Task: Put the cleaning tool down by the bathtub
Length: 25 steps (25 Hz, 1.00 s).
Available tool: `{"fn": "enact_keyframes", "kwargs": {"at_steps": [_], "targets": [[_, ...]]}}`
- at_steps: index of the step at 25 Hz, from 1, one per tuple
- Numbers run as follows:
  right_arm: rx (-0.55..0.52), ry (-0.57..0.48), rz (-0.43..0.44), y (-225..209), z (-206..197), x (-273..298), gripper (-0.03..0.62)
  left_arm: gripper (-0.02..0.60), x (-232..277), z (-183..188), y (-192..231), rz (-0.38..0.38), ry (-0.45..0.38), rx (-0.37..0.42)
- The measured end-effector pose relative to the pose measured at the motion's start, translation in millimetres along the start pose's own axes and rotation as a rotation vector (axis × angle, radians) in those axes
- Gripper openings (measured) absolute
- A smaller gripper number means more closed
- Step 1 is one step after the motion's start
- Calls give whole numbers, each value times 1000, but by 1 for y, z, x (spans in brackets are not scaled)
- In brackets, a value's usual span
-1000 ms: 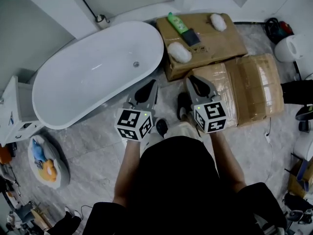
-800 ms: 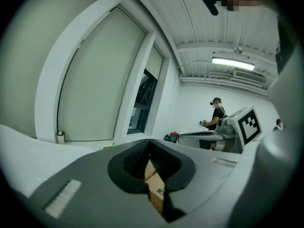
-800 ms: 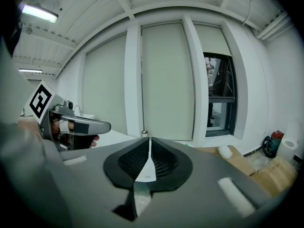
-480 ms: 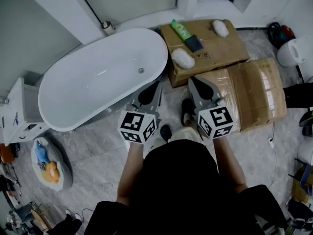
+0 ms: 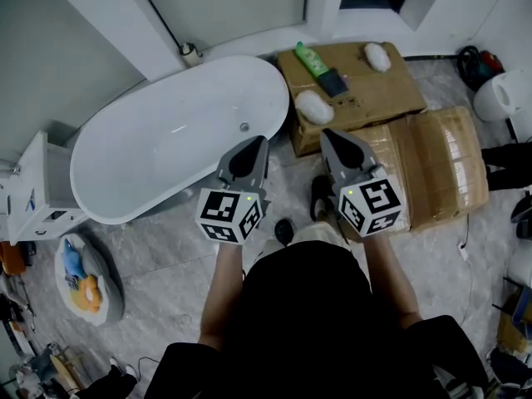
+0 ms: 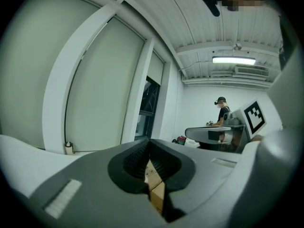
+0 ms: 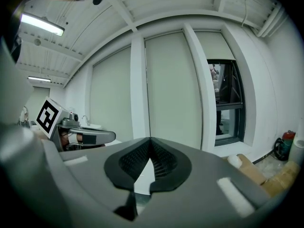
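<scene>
We hold the left gripper [image 5: 258, 140] and right gripper [image 5: 327, 133] with jaws together and empty, the right's just closed. The nearer white fluffy pad [image 5: 314, 106], probably our cleaning tool, lies on the cardboard box [image 5: 378, 90] beside the bathtub [image 5: 166, 140]. Reaching with jaws together could shove it off.

Left gripper [image 5: 261, 142], right gripper [image 5: 327, 134]: jaws together.
</scene>
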State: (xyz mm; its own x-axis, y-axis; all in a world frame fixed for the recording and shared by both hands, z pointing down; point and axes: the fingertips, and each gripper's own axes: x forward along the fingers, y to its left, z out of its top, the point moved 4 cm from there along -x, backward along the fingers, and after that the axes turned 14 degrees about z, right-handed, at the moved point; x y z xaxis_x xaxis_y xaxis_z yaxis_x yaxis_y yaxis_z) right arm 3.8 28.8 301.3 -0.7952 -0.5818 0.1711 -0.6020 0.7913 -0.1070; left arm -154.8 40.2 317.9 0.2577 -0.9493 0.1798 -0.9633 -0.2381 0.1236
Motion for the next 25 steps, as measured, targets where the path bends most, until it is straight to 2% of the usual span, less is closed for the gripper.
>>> {"fn": "enact_keyframes", "kwargs": {"at_steps": [25], "targets": [[22, 24, 25, -1, -4, 13, 6, -3, 5, 0, 12, 16, 15, -4]]}}
